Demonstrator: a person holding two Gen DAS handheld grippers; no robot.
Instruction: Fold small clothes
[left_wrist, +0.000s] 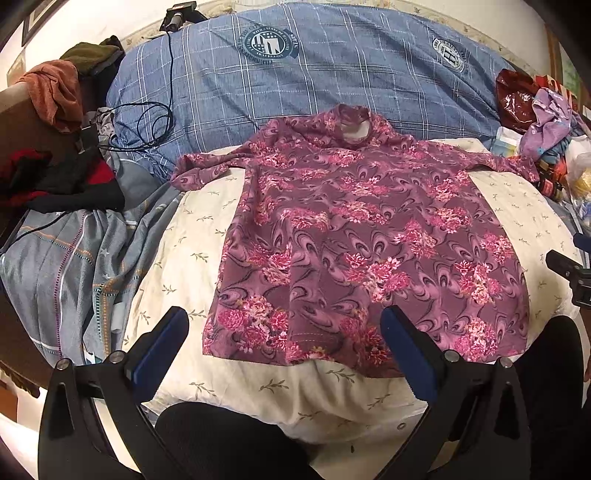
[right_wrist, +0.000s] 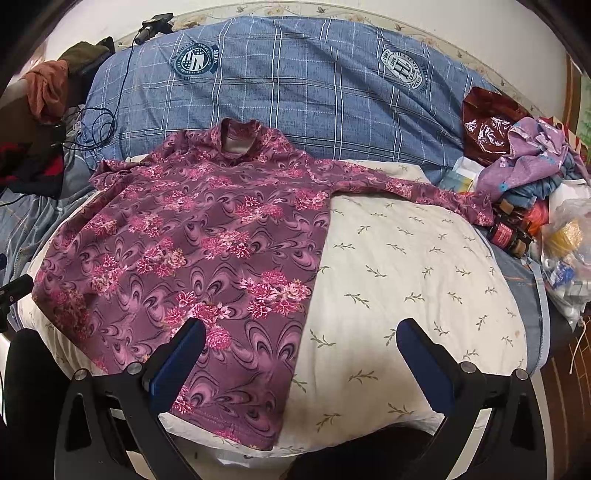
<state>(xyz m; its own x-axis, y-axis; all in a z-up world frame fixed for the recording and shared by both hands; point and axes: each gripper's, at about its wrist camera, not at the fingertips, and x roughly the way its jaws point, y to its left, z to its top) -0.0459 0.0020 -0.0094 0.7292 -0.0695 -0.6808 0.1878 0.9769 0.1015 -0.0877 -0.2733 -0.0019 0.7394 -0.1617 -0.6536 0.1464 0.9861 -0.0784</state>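
Both grippers, left gripper (left_wrist: 284, 325) and right gripper (right_wrist: 301, 338), spread empty, floral shirt (left_wrist: 369, 243) flat just ahead

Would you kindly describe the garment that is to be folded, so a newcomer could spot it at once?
Start at the blue plaid duvet heaped across the far side of the bed, then come forward to the cream leaf-print quilt. Spread flat on it lies the top: mauve with pink flower clusters, high-necked, long sleeves outstretched, the only garment laid out rather than heaped.

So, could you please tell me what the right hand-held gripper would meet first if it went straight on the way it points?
Most likely the cream pillow, just beside the floral shirt; the open right hand-held gripper points there, though depth is unclear.
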